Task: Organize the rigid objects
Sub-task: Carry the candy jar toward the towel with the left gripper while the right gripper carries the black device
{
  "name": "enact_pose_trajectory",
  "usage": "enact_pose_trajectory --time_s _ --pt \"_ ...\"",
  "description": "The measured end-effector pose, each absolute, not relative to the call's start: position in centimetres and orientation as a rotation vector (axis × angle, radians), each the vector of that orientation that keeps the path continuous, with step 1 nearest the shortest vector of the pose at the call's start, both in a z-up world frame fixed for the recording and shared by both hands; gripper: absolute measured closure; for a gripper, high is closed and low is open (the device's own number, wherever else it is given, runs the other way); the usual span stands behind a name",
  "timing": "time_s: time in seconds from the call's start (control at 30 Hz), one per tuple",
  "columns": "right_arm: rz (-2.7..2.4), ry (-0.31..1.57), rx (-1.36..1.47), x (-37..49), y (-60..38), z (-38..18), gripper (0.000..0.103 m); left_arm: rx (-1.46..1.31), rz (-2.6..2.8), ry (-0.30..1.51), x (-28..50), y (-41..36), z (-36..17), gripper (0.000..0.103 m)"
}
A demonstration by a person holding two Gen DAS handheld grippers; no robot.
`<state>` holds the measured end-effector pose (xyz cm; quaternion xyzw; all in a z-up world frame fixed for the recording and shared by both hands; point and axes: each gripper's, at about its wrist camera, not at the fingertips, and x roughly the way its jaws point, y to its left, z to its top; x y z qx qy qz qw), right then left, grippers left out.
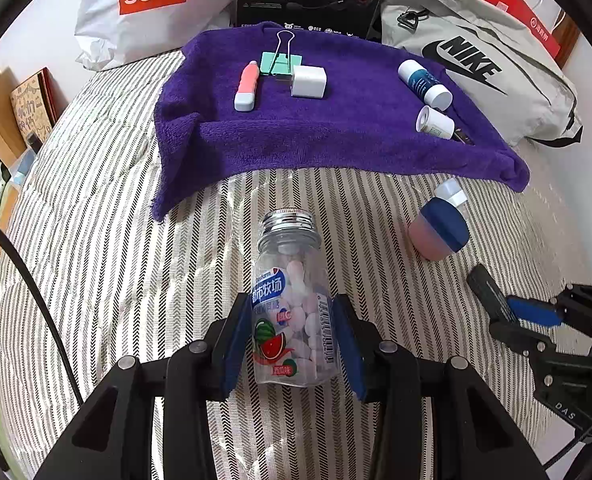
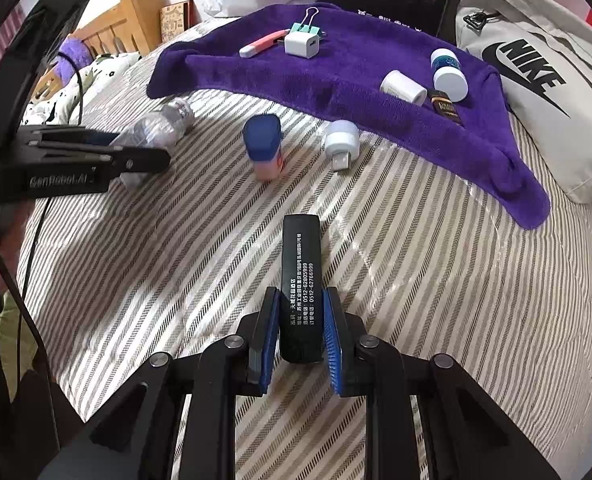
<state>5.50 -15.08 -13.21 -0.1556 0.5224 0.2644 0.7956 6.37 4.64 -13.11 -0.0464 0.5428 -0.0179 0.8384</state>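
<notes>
While both grippers carry loads, we note the left gripper [image 1: 294, 332] jaws closed on one candy bottle [image 1: 290, 300], long axis pointing up-frame toward the purple towel [image 1: 336, 136]. The right gripper [image 2: 299, 340] jaws clamp one black box [image 2: 301, 280], likewise aligned. Seven items lie on the towel; two remain on the bed [image 2: 416, 280].

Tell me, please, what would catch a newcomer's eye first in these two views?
Probably the purple towel spread across the far part of the striped bedcover, with small items laid out on it. Next, the two held things: the left tongs grip a clear candy bottle with a watermelon label, and the right tongs clamp a flat black box printed with white text.
</notes>
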Motion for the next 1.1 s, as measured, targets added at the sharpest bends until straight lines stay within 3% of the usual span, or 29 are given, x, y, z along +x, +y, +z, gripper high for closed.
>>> enact_pose_trajectory --time_s 0.6,1.1 --pt "0.58 1.127 -0.311 6.4 -14.8 -13.2 0.081 -0.078 -0.072 1.136 6.9 5.0 -13.0 0.064" --pt "0.565 1.115 -0.23 7.6 -17.8 -10.8 0.081 -0.113 -0.082 1.076 7.0 7.0 -9.6 0.064"
